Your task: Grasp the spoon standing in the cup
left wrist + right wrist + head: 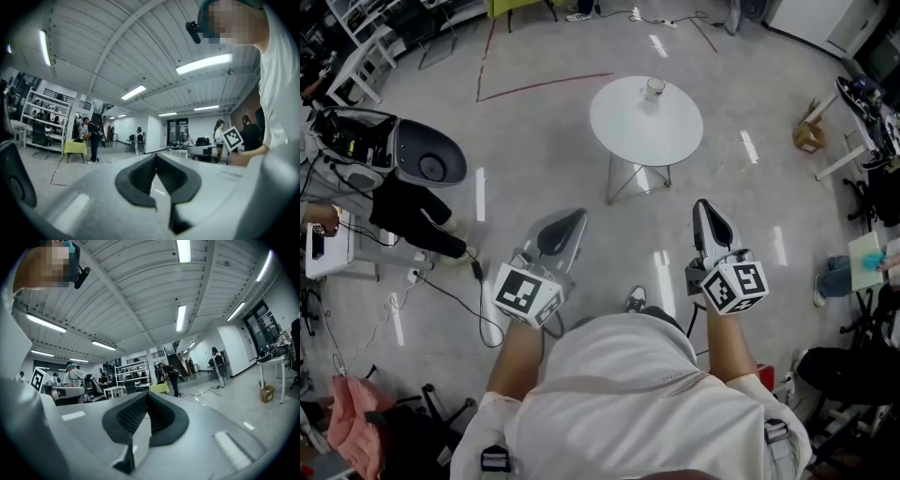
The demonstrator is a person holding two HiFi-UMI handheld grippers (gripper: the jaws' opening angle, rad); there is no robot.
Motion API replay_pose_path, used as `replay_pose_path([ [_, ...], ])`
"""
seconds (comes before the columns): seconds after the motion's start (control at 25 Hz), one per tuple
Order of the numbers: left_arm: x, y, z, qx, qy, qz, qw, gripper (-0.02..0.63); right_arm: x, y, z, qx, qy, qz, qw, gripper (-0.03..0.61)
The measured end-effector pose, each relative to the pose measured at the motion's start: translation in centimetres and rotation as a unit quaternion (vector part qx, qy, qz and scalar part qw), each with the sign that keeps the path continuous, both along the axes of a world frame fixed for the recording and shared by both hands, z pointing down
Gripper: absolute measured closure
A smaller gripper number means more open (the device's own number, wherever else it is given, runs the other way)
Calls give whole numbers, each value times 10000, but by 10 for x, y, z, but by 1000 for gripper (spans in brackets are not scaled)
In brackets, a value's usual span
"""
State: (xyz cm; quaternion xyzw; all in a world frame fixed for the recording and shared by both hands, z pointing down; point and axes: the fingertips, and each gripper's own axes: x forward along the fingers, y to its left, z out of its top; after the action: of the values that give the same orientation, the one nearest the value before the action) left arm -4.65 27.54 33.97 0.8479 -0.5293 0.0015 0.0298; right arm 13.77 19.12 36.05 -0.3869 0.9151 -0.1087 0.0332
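Observation:
A small white cup [654,88] stands near the far edge of a round white table [628,131] ahead of me; the spoon in it is too small to make out. Both grippers are held at waist height over the floor, well short of the table. My left gripper [569,221] points toward the table's left side, and its jaws [155,157] meet with nothing between them. My right gripper [703,208] points toward the table's right side and is shut and empty too [147,395]. Neither gripper view shows the cup; both look up at the ceiling.
A grey machine with a round dark shell [427,159] and cables stands on the floor at the left. Red tape [544,86] marks the floor behind the table. A cardboard box [809,137] and desks sit at the right. People stand far off in the room [169,376].

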Motion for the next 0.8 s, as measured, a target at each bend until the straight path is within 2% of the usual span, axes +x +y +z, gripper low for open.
replay_pose_path([
  [0.16,15,-56,3,-44,56,-80,9999,611,10,-53,0,66,15,-166,9998,574],
  [0.44,76,-158,3,-89,74,-38,9999,611,77,-149,9,-98,-92,-88,9999,574],
  [0.68,90,-212,15,-186,-14,56,9998,611,84,-204,29,-275,-111,-117,9995,574],
  [0.8,100,-254,19,-231,0,51,9997,611,93,-246,35,-365,-104,-136,9992,574],
])
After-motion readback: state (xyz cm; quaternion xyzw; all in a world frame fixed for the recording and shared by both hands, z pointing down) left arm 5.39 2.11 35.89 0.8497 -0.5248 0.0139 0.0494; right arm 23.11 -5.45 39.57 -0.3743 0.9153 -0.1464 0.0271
